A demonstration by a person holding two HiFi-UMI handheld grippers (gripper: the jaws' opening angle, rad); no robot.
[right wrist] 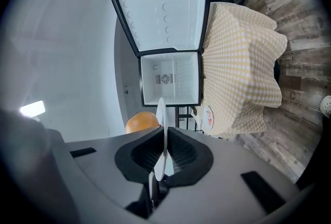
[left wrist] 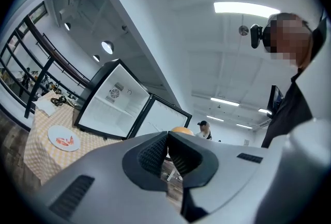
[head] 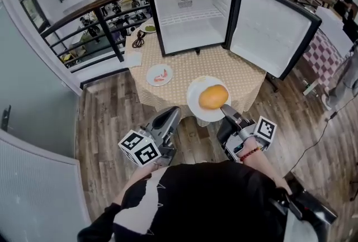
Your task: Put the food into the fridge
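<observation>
Right gripper point(head: 225, 108): clamped on near rim of plate point(head: 197, 102), held level so bun point(head: 213, 96) cannot roll; fridge point(head: 193, 31) open on far worktop point(head: 235, 70). Left gripper point(head: 174, 112): jaws together, empty.

Bright, ceiling strip light point(left wrist: 245, 8) glaring, fisheye edges perhaps soft

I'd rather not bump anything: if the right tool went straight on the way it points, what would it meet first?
Probably the open fridge interior: the right tool, shut on the plate, looks lined up with it above the table, though depth is unclear.
</observation>
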